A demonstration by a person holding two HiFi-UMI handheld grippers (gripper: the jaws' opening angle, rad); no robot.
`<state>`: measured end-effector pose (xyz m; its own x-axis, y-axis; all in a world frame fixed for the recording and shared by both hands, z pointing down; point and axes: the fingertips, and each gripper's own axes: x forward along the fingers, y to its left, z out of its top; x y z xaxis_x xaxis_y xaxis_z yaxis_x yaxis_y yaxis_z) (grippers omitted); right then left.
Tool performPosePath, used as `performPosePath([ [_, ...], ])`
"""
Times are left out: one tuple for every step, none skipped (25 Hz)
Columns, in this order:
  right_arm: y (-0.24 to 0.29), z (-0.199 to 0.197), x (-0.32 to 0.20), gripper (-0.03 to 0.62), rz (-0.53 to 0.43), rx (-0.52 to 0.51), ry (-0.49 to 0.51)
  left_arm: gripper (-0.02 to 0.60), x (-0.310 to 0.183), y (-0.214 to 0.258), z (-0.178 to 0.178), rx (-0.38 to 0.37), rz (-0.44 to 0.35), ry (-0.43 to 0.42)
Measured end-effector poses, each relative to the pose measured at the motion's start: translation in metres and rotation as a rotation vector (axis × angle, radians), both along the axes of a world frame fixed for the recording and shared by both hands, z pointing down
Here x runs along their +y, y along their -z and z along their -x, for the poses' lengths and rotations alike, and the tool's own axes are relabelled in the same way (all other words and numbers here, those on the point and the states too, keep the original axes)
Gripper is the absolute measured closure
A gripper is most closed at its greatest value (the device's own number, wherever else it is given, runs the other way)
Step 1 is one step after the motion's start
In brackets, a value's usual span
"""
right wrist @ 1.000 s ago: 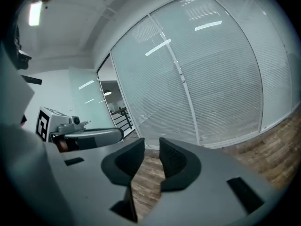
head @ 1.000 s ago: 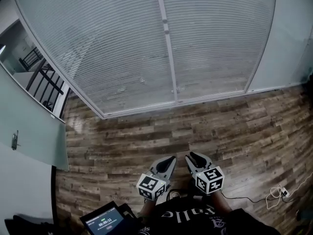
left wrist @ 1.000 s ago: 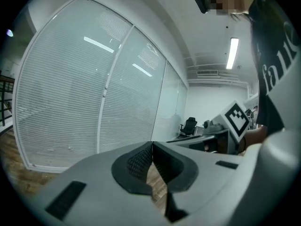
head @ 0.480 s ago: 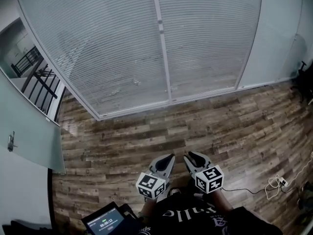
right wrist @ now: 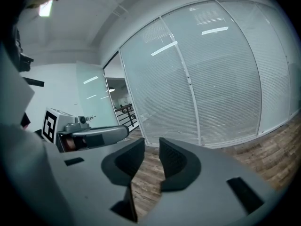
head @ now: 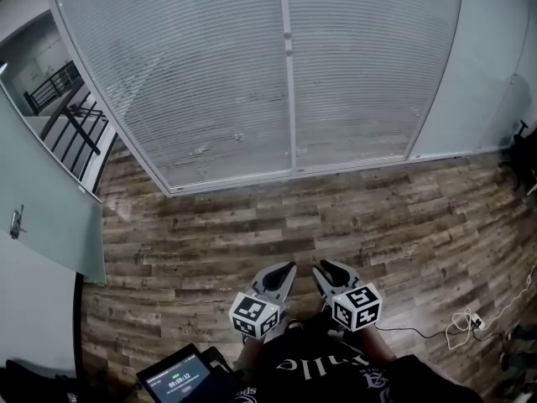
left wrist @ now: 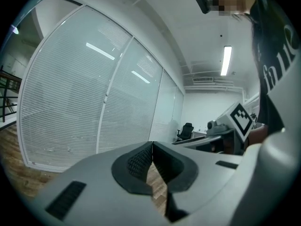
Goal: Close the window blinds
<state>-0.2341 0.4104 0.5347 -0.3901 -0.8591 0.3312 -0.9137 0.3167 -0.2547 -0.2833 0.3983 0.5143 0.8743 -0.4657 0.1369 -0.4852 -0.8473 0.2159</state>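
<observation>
White slatted window blinds (head: 201, 82) cover two tall glass panels split by a white mullion (head: 289, 74); they also fill the left gripper view (left wrist: 70, 107) and the right gripper view (right wrist: 225, 88). The slats look flat and lowered to the floor. Both grippers hang low by the person's body, far from the window. My left gripper (head: 288, 267) (left wrist: 152, 145) is shut, its pads touching, with nothing between them. My right gripper (head: 321, 265) (right wrist: 151, 142) stands slightly open and empty. Each gripper shows beside the other: the left (right wrist: 94, 135), the right (left wrist: 235, 124).
Wood-plank floor (head: 336, 217) runs from me to the window. A frosted glass door with a handle (head: 14, 222) stands at the left, a black railing (head: 67, 99) behind it. A tablet (head: 180, 380) sits at my lower left. A cable (head: 461, 321) lies at the right.
The head view has shifted a little, so the window sits slightly more to the right. Both grippers stay where they were by the body.
</observation>
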Motion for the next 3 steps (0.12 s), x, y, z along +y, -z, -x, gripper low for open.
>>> performPosePath([
  [0.0,-0.0002,0.0,0.485,0.002,0.0,0.001,0.577,-0.0014,0.0004,0.001,-0.001,0.001,0.004],
  [0.0,-0.0004,-0.0001,0.485,0.004,0.0,0.002,0.577,-0.0027,0.0009,0.0018,-0.003,0.001,0.008],
  [0.0,-0.0008,-0.0001,0.485,0.006,-0.001,0.002,0.577,-0.0041,0.0013,0.0026,-0.004,0.0,0.013],
])
